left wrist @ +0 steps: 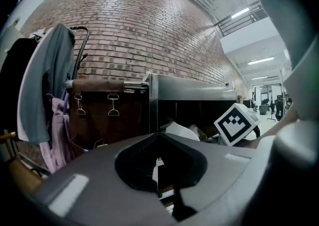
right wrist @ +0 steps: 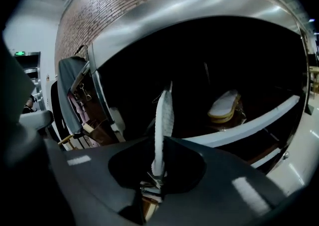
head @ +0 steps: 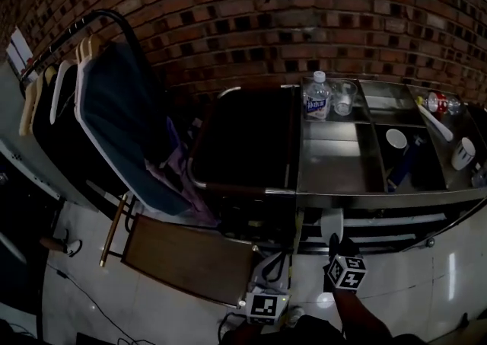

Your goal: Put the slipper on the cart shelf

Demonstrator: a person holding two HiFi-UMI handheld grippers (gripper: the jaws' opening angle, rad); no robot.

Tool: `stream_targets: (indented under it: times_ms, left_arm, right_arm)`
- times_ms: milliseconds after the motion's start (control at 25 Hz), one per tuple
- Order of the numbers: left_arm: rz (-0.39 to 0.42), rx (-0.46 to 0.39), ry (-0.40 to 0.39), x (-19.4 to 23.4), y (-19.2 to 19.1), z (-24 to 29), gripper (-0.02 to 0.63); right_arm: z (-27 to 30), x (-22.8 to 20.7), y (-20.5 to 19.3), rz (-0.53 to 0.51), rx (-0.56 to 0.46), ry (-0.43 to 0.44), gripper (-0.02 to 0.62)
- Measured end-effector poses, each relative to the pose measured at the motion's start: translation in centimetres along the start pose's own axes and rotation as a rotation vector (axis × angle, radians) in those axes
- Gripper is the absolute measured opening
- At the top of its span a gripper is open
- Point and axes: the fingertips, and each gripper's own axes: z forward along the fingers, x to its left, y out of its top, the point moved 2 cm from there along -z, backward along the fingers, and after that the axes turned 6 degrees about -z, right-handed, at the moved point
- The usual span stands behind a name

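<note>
A white slipper (right wrist: 162, 115) stands on edge between the jaws of my right gripper (right wrist: 160, 142), which is shut on its rear end. In the head view the same slipper (head: 331, 225) shows just ahead of the right gripper (head: 335, 247), low in front of the steel cart (head: 338, 180). Another pale slipper (right wrist: 224, 105) lies on the cart's dark lower shelf (right wrist: 249, 126), beyond and right of the held one. My left gripper (left wrist: 159, 137) is near the floor beside the cart, jaws together with nothing in them. It also appears in the head view (head: 272, 269).
On the cart top stand a water bottle (head: 316, 97), a glass (head: 344, 97) and white cups (head: 396, 138). At the left is a clothes rack (head: 84, 27) with a dark garment cover (head: 122, 122). A brown panel (head: 186, 258) lies by the floor. Behind is a brick wall (head: 304, 8).
</note>
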Motion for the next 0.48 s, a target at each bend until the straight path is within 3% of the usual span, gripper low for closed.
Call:
stream_targets:
  times_ms: [480]
  left_arm:
    - [0.033, -0.004, 0.054, 0.7, 1.0, -0.7, 0.014]
  right_arm:
    - [5.2, -0.8, 1.5, 0.098, 0.026, 0.043, 0.041]
